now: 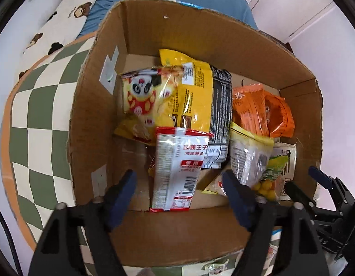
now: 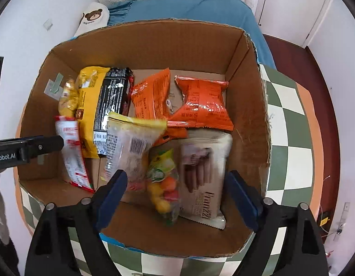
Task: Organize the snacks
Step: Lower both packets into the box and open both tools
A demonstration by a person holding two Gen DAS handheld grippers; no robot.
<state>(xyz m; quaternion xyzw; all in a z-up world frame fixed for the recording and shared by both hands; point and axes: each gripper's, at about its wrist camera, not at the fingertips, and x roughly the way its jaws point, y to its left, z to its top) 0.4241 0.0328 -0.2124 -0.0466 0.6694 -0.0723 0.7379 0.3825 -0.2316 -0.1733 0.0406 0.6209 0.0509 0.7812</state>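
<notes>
Cardboard box [image 2: 246, 105], open-topped, is seen from above in both wrist views, standing on a green-and-cream checked cloth [image 2: 290, 142]. Snacks are piled inside.

Left gripper [image 1: 178, 191] hangs over the near left part of the box, jaws spread wide, nothing pressed by the pads. A red-and-white packet [image 1: 177, 168] stands on end between the fingers, blurred, apparently loose and dropping or leaning; contact cannot be confirmed. Right gripper [image 2: 177, 193] is likewise wide open over the near right part, with a clear bag of coloured candies [image 2: 164, 186] and a beige wafer-stick pack [image 2: 205, 179] lying below it, unheld. A yellow-topped clear bag [image 2: 131, 142] is blurred beside them.

Further in: a yellow-and-black bag [image 2: 101, 105] and a yellow panda-print bag [image 1: 142, 96] towards the left wall, two orange packs [image 2: 202, 105] at the back right.

Handling, as judged: all packets are light, thin film, slippery and crinkly, air-puffed in places; contents such as wafers and chips are likely crushable. Grips are best taken on the flat crimped seals at the ends or across a narrow edge, with light closing force. The candy bag is limp and lumpy, so its gathered top would be safer. Upright packets are expected to topple unless leaned against a wall or a neighbour.
</notes>
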